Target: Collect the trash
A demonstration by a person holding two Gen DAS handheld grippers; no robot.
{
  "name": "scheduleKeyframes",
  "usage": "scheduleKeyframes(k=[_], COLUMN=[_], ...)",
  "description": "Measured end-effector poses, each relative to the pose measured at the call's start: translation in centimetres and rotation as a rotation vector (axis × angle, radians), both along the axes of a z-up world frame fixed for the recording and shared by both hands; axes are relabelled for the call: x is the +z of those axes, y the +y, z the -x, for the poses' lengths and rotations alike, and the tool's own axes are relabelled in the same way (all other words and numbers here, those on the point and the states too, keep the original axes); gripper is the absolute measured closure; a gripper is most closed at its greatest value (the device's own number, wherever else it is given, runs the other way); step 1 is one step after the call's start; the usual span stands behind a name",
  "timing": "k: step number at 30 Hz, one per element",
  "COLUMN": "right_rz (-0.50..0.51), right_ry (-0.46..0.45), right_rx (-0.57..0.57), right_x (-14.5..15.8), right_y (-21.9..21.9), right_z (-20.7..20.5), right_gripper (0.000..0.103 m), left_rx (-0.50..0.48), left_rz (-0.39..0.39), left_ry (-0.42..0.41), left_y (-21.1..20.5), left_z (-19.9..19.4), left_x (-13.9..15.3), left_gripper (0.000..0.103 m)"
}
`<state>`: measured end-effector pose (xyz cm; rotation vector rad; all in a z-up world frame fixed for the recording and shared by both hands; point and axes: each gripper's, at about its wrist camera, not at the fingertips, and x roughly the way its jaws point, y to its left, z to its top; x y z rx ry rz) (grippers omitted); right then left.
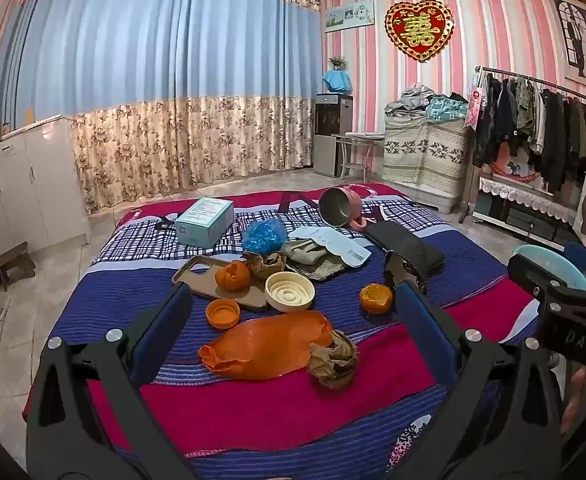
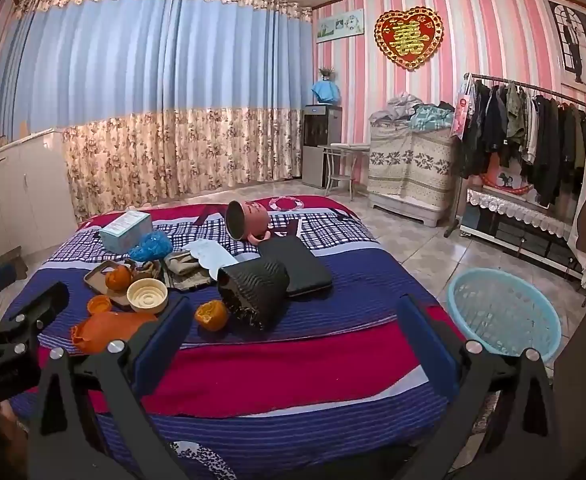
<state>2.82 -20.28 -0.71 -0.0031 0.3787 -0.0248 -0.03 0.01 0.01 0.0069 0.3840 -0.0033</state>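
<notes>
- Trash lies on the bed (image 1: 253, 408): in the left wrist view an orange bag (image 1: 265, 344) and a crumpled paper ball (image 1: 333, 360) sit between the wide-open, empty fingers of the left gripper (image 1: 289, 316) — it should come down over one piece only.
- Right wrist view: the right gripper (image 2: 293, 320) is also wide open and empty; only here the blue basket (image 2: 505, 316) shows fully, on the floor beside the bed — a likely place for trash.
</notes>
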Motion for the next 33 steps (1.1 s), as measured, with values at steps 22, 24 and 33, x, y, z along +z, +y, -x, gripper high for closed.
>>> scheduleKeyframes(k=[22,24,33], right_rz=[-0.004,0.0,0.001], right_ry=[0.002,0.0,0.003], right_rx=[-0.016,-0.023,-0.032], right_x=[0.1,0.2,0.2], right_y=[-0.8,-1.0,-1.5], right_z=[-0.2,-0.2,-0.2], right_gripper=[0.004,0.004,0.004], left_rx=[0.0,-0.001,-0.004], left_rz=[0.017,0.015,0.016], left_ry=[0.024,0.026,0.034], left_y=[0.6,0.6,0.1], left_z=[-0.4,-0.8,-1.0], left_x=[-1.3,-2.0,-1.7], left_gripper=[0.005,0.005,0.005])
